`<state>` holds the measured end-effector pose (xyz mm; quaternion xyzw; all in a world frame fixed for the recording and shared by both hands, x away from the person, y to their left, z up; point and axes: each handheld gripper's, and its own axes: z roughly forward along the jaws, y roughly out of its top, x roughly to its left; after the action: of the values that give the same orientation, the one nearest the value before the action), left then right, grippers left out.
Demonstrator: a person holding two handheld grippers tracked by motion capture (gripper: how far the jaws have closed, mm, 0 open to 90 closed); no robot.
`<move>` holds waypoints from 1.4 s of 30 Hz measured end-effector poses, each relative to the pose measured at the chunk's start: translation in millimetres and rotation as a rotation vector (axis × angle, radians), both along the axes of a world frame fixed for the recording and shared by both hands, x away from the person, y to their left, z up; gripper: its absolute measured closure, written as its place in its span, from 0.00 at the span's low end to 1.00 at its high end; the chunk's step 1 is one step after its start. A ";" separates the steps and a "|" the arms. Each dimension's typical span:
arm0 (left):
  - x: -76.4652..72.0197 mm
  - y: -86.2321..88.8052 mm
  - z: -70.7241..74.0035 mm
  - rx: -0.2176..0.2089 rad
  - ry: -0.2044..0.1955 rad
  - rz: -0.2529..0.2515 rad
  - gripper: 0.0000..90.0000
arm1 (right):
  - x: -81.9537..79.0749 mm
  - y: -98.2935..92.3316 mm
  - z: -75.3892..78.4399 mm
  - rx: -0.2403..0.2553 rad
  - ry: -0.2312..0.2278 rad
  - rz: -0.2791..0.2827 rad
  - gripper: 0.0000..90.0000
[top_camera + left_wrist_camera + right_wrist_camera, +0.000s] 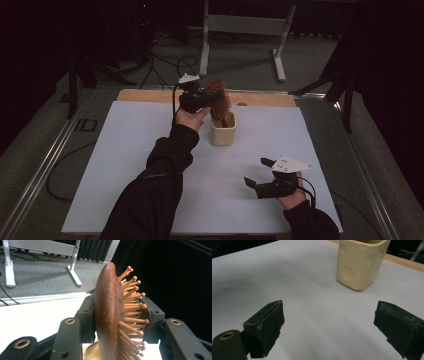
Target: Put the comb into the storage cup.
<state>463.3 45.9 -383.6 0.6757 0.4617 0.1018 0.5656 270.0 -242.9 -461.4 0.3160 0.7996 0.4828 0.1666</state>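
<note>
The left tongs point(200, 100) are clamped on the head of a wooden hairbrush point(218, 99), one pad on its smooth back, the other among the pegs. They hold it upright over the cream cup point(223, 131), which stands near the middle of the desk point(125, 165), toward the far edge. The handle seems already inside the cup; release is what is left. The right tongs point(260, 172) rest agape and empty near the desk's near right corner.
</note>
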 end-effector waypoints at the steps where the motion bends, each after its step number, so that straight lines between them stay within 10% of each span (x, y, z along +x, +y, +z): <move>1: 0.4 0.2 -1.3 0.002 0.001 -0.005 0.60 | 0.1 -0.1 -0.1 -0.001 0.000 0.000 0.10; 16: 7.3 9.9 -13.5 -0.012 0.032 0.006 0.57 | -0.1 0.3 0.1 -0.002 0.004 -0.003 0.10; 26: 2.6 5.2 -5.5 0.097 0.037 0.030 0.42 | -0.3 -0.6 1.1 0.000 -0.001 -0.001 0.10; 42: -8.2 40.2 7.2 0.113 0.000 0.039 0.21 | 0.8 -1.4 0.0 0.001 0.004 -0.014 0.10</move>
<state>455.1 86.0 -376.5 0.6974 0.4684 0.1388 0.5243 270.8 -244.4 -461.4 0.3226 0.7975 0.4814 0.1680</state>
